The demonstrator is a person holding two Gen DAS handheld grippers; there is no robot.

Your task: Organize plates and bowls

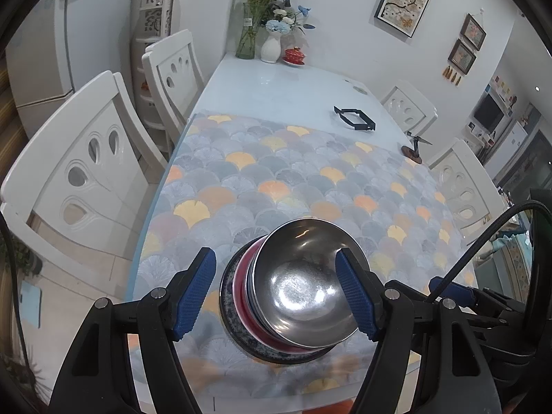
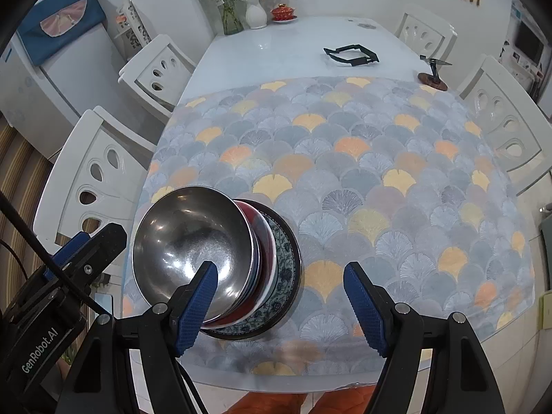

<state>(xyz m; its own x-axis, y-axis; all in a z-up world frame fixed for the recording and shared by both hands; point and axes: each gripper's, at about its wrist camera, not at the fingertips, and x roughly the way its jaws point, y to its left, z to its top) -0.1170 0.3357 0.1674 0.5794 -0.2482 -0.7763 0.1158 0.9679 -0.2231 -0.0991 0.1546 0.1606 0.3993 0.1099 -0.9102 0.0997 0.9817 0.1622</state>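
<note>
Steel shines at the middle of the left wrist view: a metal bowl (image 1: 303, 286) sits on top of a stack, nested in a red bowl (image 1: 243, 296) that rests on a blue-patterned plate (image 1: 229, 314). The stack stands on the fan-patterned cloth (image 1: 293, 179) near the front edge of the table (image 1: 276, 82). The left gripper (image 1: 279, 295) points steeply down at it, its blue fingers (image 1: 195, 293) spread wide on either side of the bowls. The left pad stands clear of the stack; the right pad overlaps the steel rim, and whether it touches cannot be told. Nothing is gripped. At the far right edge, part of the other gripper's black body and a cable show. White chairs (image 1: 100, 172) line the left side, and vases with flowers (image 1: 270, 39) stand at the far end.

From the right wrist view the same stack lies at the near left, the metal bowl (image 2: 193, 245) above the red bowl (image 2: 264, 241) and the plate (image 2: 286, 269). The right gripper (image 2: 281, 305) tilts steeply down, jaws well apart and empty. Its left finger (image 2: 196, 307) passes in front of the steel bowl; its right finger hangs over bare cloth (image 2: 362, 172). The left gripper (image 2: 77, 250) shows at the left, beside the bowl. A black frame (image 2: 350, 55) lies far off on the bare table (image 2: 276, 45).
</note>
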